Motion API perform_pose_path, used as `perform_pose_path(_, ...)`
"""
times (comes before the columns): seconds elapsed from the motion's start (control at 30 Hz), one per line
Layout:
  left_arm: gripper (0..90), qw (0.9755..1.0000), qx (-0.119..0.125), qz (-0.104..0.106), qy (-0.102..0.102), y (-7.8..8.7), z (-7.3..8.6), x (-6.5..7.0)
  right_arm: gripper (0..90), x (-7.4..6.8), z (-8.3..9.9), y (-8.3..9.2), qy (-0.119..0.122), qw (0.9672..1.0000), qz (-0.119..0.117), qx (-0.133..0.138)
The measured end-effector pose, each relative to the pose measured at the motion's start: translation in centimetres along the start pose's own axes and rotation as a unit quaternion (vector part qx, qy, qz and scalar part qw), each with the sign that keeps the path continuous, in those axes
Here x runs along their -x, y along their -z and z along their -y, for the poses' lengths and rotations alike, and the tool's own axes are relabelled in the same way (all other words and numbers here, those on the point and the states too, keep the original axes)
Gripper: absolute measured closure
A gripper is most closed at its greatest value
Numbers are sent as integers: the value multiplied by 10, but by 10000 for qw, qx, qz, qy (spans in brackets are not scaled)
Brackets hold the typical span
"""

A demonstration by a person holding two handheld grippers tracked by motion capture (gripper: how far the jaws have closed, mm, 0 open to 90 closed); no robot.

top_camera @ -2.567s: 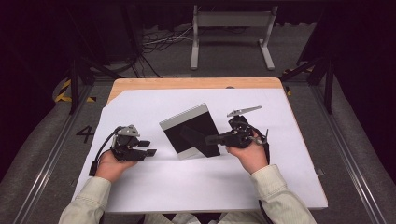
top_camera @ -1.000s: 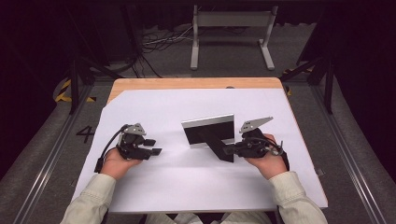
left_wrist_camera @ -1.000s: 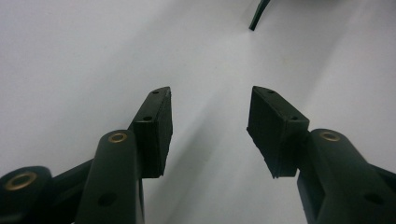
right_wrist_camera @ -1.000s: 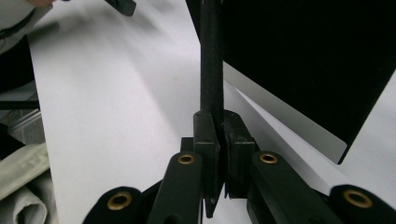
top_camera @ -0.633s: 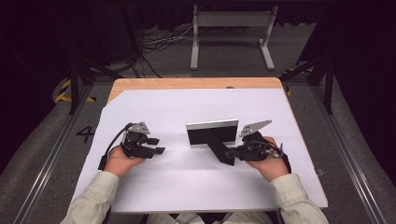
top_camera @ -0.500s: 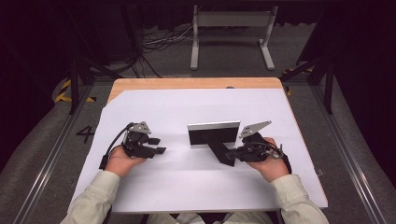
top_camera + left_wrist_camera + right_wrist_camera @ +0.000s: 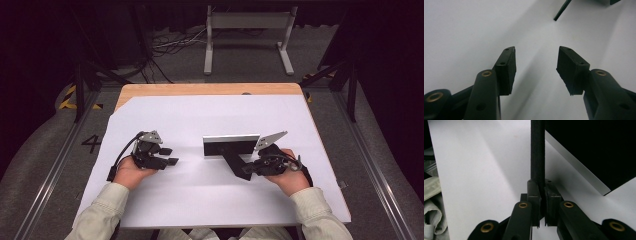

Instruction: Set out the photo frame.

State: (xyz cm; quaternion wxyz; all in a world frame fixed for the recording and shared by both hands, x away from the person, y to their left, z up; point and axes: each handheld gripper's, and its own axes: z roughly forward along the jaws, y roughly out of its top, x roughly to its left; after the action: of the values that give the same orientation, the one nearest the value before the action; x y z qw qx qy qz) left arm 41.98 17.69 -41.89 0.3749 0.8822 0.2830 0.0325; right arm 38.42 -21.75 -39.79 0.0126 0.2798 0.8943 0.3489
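Note:
A flat black panel with a silver edge point(image 7: 231, 145) stands upright on its long edge at the middle of the white-covered table point(image 7: 200, 205). A thin black strip point(image 7: 233, 164) runs from its base toward my right gripper point(image 7: 246, 171), which is shut on that strip. In the right gripper view the strip point(image 7: 537, 152) rises from between the closed jaws of the right gripper point(image 7: 542, 187), with the panel point(image 7: 599, 150) at its right. My left gripper point(image 7: 170, 156) rests on the sheet to the left, open and holding nothing. The left gripper point(image 7: 536, 70) shows bare white sheet between its pads.
The table's wooden far edge point(image 7: 210, 89) shows beyond the white sheet. A metal frame point(image 7: 248, 30) and cables point(image 7: 170, 45) lie on the floor behind. Metal rails run along both sides of the table. A sleeve point(image 7: 431, 215) lies at the right gripper view's left edge.
The panel has gone from lying tilted near the centre-left to standing upright, farther right and facing me. My right gripper stayed shut on its strip. The left hand shifted slightly right.

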Motion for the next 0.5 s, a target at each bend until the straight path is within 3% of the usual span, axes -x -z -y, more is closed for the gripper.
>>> perform_pose_path(0.3, 500, 10000, 9, 8, 6, 0, 0, 0, 801, 0, 2, -1, -21, 9999, -13, -153)
perform_pose_path(0.5, 500, 10000, 19, 7, 19, 0, 0, 1, 740, 1, 5, 7, -63, 10000, -4, -64)
